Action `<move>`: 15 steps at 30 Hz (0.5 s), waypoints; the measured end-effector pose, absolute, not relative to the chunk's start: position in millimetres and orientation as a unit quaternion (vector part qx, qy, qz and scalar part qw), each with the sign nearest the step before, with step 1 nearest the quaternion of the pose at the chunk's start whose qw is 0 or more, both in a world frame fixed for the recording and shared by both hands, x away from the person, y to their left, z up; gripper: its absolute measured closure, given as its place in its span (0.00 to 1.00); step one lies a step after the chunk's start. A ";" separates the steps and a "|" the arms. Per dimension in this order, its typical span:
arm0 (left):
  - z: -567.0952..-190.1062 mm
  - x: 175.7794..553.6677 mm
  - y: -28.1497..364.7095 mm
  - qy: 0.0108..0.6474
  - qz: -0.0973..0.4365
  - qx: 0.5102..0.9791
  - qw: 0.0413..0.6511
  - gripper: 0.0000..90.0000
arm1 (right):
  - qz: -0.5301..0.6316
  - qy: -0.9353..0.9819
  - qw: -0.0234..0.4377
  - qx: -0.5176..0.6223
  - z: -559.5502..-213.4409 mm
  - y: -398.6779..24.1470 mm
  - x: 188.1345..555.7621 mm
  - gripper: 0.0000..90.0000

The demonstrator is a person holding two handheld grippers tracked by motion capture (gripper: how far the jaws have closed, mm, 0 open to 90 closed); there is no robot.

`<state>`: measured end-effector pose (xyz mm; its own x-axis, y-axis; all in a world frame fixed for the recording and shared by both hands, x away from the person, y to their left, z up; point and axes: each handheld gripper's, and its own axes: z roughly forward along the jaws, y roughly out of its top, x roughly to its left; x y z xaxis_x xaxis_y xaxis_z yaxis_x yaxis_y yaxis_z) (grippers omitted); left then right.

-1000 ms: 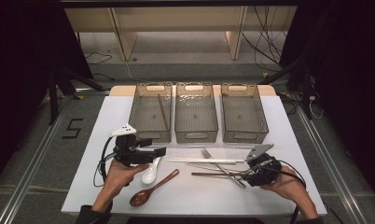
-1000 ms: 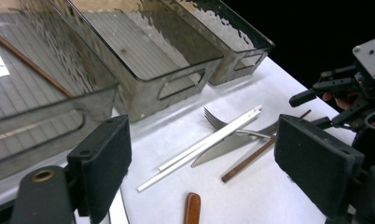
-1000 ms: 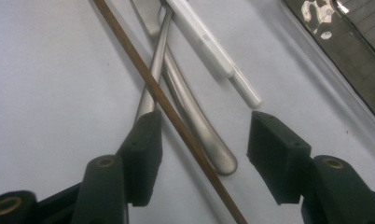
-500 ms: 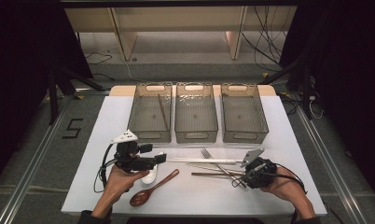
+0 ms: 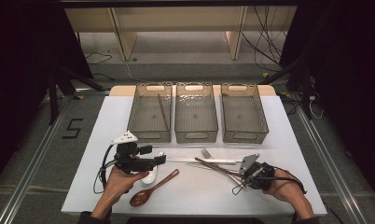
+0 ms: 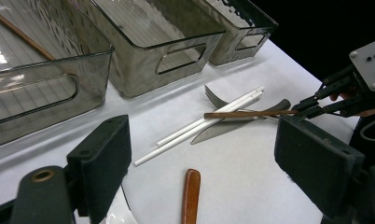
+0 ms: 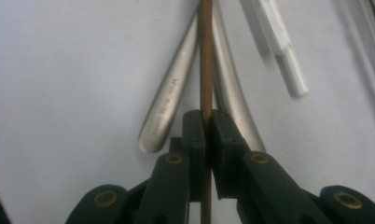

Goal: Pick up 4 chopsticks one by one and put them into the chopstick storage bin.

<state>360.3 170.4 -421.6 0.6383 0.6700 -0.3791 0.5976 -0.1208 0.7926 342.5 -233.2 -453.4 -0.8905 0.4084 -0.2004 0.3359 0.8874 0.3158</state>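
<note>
- Right gripper (image 7: 207, 133): jaws have just been closing and now clench a thin brown chopstick (image 7: 205, 60) between the pads.
- Chopstick lies over the metal fork (image 6: 214, 97) and knife (image 6: 241, 125) handles, beside two white sticks (image 6: 199, 125), on the white table (image 5: 279, 140).
- Left gripper (image 6: 202, 158): jaws wide apart, holding nothing, above a wooden spoon (image 5: 153, 186).
- Three grey bins (image 5: 196, 116) stand behind; the left one holds another chopstick.
</note>
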 end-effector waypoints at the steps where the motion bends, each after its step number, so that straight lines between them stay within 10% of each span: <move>1: -421.6 360.3 170.4 0.424 0.035 0.748 0.510 0.21 | 0.137 0.964 0.128 0.186 -452.7 -233.1 341.7 0.95; 15: -421.6 360.8 171.3 0.433 0.036 0.741 0.513 0.21 | 0.206 0.946 0.149 0.199 -430.9 -233.3 337.0 0.96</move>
<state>360.8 171.3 -421.6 0.6228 0.6780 -0.3905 0.6044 -0.1000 0.7904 337.0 -233.3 -430.9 -0.8762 0.4380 -0.2011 0.3151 0.8364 0.4485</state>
